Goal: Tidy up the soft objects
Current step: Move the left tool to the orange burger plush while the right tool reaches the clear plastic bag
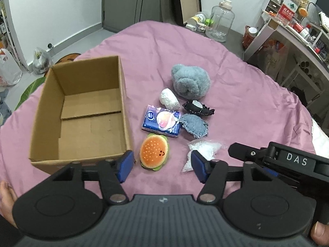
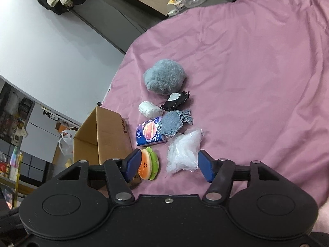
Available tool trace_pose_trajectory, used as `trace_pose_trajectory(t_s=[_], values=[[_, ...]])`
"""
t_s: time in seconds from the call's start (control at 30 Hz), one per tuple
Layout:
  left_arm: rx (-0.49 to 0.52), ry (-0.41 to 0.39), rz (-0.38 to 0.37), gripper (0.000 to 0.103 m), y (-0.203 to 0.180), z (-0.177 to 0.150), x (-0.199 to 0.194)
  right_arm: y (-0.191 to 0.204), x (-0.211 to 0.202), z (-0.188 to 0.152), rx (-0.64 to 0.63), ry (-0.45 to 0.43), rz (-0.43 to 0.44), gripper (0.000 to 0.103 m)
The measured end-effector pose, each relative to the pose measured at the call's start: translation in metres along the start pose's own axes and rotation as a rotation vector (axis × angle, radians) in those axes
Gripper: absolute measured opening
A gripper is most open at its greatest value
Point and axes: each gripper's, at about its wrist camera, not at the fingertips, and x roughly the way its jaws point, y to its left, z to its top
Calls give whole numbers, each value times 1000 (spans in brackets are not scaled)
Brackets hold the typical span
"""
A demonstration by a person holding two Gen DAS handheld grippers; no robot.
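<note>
Here the left gripper (image 1: 161,165) and right gripper (image 2: 169,166) both hover spread and empty above the pink bed (image 1: 236,86), the soft toys beside the open box (image 1: 82,111): burger plush (image 1: 154,153), plastic bag (image 2: 184,154).

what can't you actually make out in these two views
- Cardboard box interior: right wrist view shows only its outer walls.
- Burger plush: right wrist view, partly behind the right gripper finger.
- Print on the blue packet: too small in both views.
- Box's near outer wall: left wrist view, behind the left gripper.
</note>
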Motion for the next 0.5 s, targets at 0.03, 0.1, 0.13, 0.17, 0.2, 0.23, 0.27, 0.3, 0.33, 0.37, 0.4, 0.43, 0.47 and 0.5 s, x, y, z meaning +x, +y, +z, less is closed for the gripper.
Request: trace_pose_trajectory(t_s=[0.03,0.1,0.13,0.17,0.2,0.23,0.27,0.3,0.33,0.37,0.4,0.43,0.47,0.5], values=[[0,7,-5,53,-1,0,5,-2,3,1,7,7,5,56],[-2,11,-11,52,-3,1,11,-7,10,4,27,16,12,53],[-6,14,-10,52,-4,2,15,-9,13,6,37,21,14,52],[-6,21,-6,52,-5,2,20,-11,16,7,45,26,18,51],[-7,27,0,52,-6,2,25,-13,18,7,53,32,26,50],[-8,31,7,52,-7,2,29,-14,22,9,62,43,34,49],[-10,33,15,52,-7,2,34,-16,25,10,70,52,38,47],[-11,36,23,52,-8,3,38,-18,29,11,81,63,45,47],[-10,41,33,52,-9,2,44,-21,33,12,96,75,51,47],[-9,44,42,52,-10,3,48,-23,36,13,106,81,53,47],[-8,48,52,52,-10,2,52,-25,39,14,114,86,53,47],[-5,48,65,52,-12,2,56,-27,43,14,120,92,49,47],[0,46,78,52,-13,1,60,-28,48,15,125,101,43,46],[3,46,89,52,-14,1,64,-30,52,16,130,110,40,45]])
